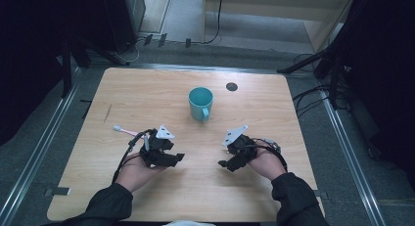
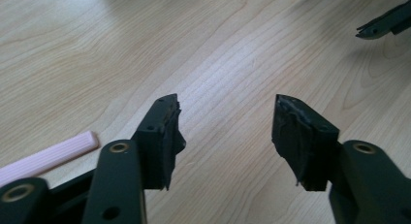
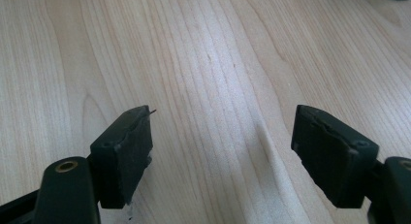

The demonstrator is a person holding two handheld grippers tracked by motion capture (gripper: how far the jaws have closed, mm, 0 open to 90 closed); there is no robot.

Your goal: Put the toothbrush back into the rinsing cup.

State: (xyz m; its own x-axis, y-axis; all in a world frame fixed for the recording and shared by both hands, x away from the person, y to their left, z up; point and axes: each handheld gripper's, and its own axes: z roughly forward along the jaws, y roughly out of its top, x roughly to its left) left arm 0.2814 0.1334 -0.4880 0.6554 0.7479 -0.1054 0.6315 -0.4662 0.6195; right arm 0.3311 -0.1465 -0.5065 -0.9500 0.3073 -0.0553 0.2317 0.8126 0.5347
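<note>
Across the wooden table both grippers were held with jaws spread and empty, so the pink toothbrush just beside the left gripper was best approached low, squared across its handle, before the teal mug beyond, while the right gripper was kept clear.

I see a pale wood-grain tabletop, smooth with a soft sheen. The teal cup looks like smooth plastic or glazed ware; I cannot tell which. The pink stick looks like matt, finely ribbed plastic. The left gripper has matt black jaws with rough, worn pads and brass-coloured metal eyelets.
</note>
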